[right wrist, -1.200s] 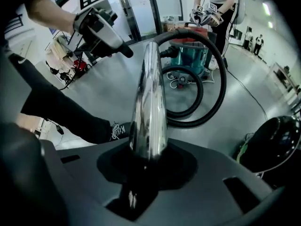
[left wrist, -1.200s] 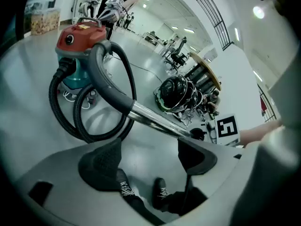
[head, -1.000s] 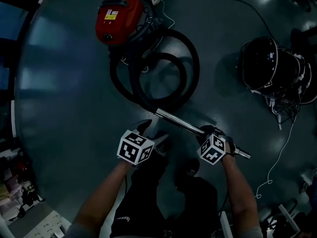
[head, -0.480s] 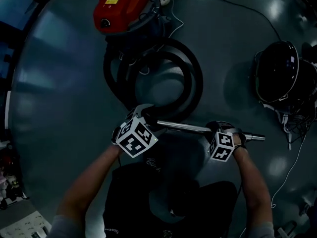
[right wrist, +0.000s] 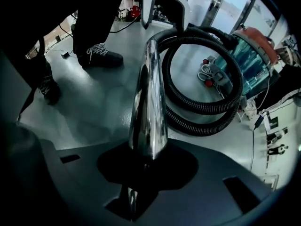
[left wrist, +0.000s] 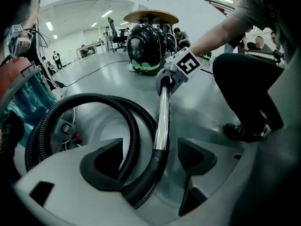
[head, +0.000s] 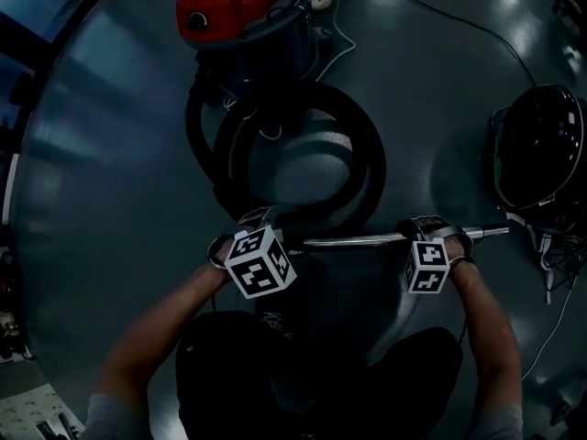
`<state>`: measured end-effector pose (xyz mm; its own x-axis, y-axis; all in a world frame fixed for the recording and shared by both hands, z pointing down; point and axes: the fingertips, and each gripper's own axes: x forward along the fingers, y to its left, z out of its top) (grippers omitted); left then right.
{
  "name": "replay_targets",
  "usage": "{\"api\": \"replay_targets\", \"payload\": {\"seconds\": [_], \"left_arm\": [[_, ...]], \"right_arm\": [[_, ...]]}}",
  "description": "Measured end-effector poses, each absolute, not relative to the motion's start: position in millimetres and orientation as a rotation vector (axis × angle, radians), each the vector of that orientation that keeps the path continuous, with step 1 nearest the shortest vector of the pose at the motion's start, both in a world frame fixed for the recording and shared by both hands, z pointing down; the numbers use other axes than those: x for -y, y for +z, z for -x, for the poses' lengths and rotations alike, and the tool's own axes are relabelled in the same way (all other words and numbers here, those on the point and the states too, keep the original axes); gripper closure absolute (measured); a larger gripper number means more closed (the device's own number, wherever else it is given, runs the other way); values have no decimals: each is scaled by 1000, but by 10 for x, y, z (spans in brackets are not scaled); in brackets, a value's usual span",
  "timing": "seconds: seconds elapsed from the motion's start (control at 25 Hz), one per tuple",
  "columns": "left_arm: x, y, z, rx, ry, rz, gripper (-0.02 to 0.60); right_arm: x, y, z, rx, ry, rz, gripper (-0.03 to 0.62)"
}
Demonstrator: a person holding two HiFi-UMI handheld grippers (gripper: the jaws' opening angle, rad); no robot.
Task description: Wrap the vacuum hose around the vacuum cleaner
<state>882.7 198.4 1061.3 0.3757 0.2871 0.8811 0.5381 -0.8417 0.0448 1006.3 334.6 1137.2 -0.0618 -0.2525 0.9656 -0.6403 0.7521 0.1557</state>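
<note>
Chrome wand (right wrist: 148, 93) gripped by right tool (right wrist: 146, 166), cuff (left wrist: 143, 187) perhaps loose in wide left tool (left wrist: 155, 161)

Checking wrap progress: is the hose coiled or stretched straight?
Coiled: the hose lies in loops on the floor beside the vacuum cleaner.

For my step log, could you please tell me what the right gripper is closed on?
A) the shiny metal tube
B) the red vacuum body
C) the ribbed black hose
A: the right gripper has the shiny metal tube clamped between its jaws, with the ribbed black hose coiled beyond it.
</note>
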Motion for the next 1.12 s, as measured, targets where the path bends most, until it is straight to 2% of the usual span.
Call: {"api": "replay_targets", "payload": {"seconds": [0.28, 0.56, 1.12], "left_arm": [[-2107, 11165, -8663, 765, -1490, 2275, 213], [-1816, 11604, -8908, 634, -1408, 2112, 216], [-1526, 11728, -9238, 678, -1464, 2121, 230]], "right_arm": [[-3301, 11670, -10169, 1610, 425, -712, 482], [-3259, 11910, -10263, 1578, 516, -749, 482], [-3135, 12076, -10268, 1664, 681, -794, 482]]}}
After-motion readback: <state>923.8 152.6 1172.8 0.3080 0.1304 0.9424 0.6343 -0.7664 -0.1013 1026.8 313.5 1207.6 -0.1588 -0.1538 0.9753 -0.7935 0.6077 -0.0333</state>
